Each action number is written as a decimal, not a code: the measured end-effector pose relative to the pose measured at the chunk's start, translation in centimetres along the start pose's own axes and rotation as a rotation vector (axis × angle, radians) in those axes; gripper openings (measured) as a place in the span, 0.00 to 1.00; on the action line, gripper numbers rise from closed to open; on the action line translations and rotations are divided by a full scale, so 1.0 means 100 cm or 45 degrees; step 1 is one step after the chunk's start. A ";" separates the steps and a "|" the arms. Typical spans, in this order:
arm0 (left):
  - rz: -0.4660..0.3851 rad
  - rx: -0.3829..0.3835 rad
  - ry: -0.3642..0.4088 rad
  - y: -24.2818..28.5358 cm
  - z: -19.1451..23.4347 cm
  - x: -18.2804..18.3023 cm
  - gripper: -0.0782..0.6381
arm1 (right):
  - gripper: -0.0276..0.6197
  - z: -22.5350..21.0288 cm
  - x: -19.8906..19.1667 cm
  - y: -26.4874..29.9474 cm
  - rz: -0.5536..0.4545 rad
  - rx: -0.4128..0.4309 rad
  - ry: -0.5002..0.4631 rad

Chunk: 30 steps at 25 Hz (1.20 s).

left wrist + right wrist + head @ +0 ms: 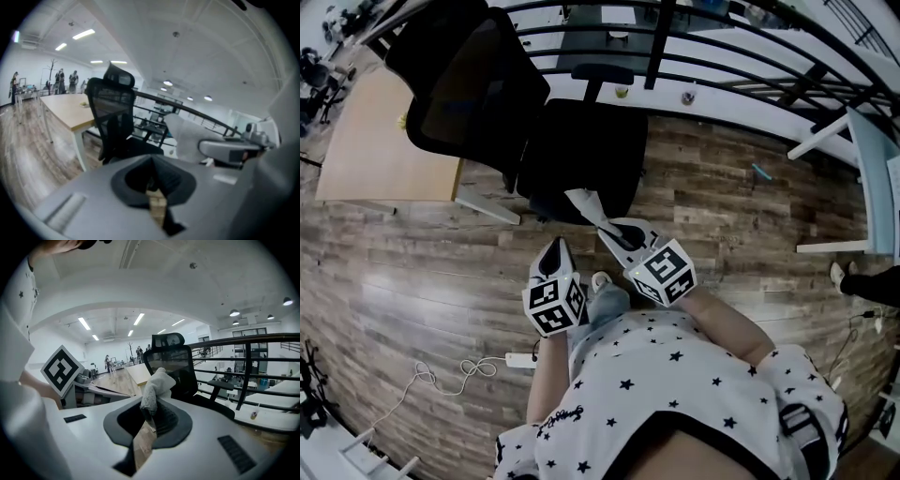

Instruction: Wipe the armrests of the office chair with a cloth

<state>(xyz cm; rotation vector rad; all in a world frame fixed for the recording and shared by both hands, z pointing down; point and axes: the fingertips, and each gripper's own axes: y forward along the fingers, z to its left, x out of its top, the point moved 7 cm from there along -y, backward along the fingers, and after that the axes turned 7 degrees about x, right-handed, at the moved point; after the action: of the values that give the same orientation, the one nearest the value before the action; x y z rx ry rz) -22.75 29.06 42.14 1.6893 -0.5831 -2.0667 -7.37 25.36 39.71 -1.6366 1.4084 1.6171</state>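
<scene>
The wiping has not begun, as far as I can judge. The right gripper has its jaws pressed together on the cloth, which stands up from them as a pale, crumpled bunch. In the head view this cloth hangs in the air just before the front edge of the seat, at about 12 o'clock from the person, and I see no contact with the office chair.

The left gripper has its jaws together with nothing between them. It is held beside the right one, at about 9 o'clock from it, and it is apart from the chair.

One armrest shows on the far side of the seat, at about 12 o'clock, well apart from the cloth. In the right gripper view the same armrest lies at about 3 o'clock from the cloth. The other armrest I cannot find with certainty.

So one part seems ready: the cloth is in the grip. Both armrests are left to wipe.
</scene>
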 end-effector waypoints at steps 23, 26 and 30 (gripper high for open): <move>0.138 0.060 -0.069 0.040 0.104 0.000 0.11 | 0.09 -0.018 -0.022 0.188 0.113 0.082 0.360; 0.160 0.069 -0.078 0.045 0.107 -0.007 0.11 | 0.09 -0.023 -0.038 0.211 0.150 0.105 0.428; 0.178 0.102 -0.098 0.048 0.114 -0.011 0.11 | 0.09 -0.025 -0.053 0.239 0.207 0.131 0.487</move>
<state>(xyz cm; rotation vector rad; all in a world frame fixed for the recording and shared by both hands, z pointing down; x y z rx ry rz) -33.55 26.43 47.73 1.5693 -0.7953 -2.0398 -25.65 15.86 53.16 -1.8810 1.8225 1.3320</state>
